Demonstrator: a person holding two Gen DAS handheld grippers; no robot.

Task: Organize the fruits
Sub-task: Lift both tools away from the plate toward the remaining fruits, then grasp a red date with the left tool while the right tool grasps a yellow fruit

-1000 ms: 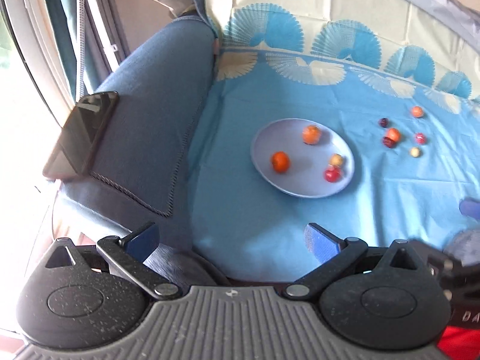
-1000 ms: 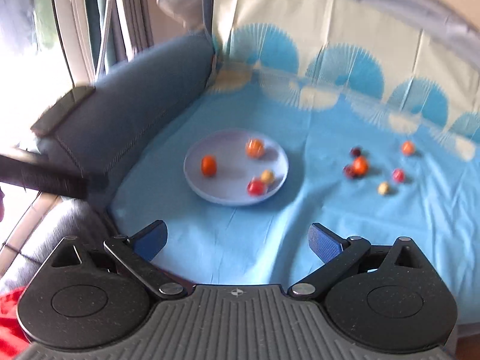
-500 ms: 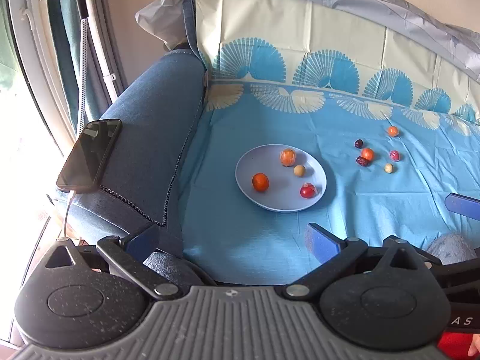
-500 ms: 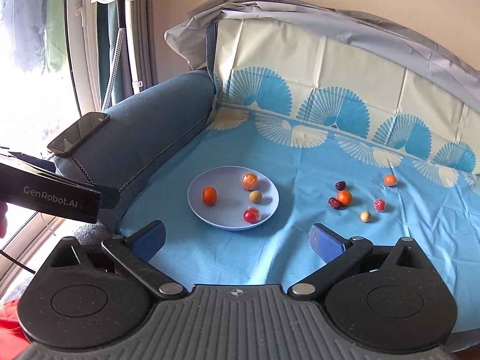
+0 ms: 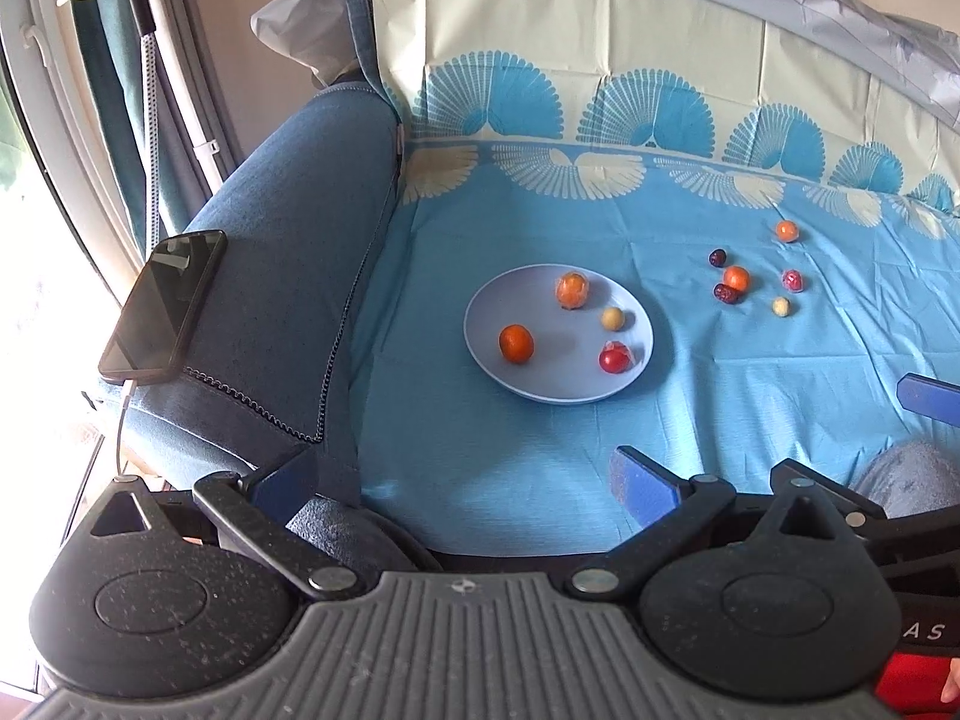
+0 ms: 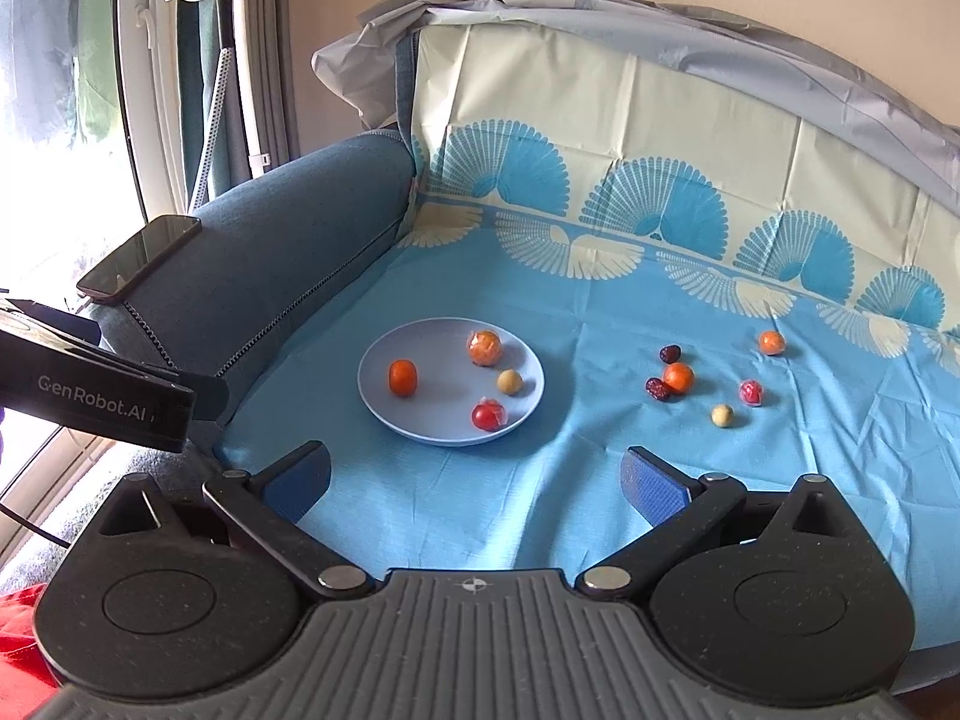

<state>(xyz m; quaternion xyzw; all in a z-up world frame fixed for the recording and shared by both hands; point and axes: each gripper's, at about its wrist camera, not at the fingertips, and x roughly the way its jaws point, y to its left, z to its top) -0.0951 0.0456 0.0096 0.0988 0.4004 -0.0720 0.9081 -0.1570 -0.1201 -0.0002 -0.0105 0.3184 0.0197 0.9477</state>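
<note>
I hold both grippers back from the sofa seat, the left gripper (image 5: 462, 471) and the right gripper (image 6: 477, 477) each spread wide with nothing between the blue pads. The fruits are in two lots on the blue cloth (image 6: 600, 480): four sit on the pale plate (image 6: 384, 402), six lie loose (image 6: 678, 378) to its right, well apart from it. I judge them light, small and round, so they should roll easily on the smooth creased cloth. Some, like the red one (image 6: 489, 415) on the plate, seem wrapped in clear film, likely slippery. I would take each across its widest part, gently, since soft skins may bruise. The plate looks rigid and shallow-rimmed.
</note>
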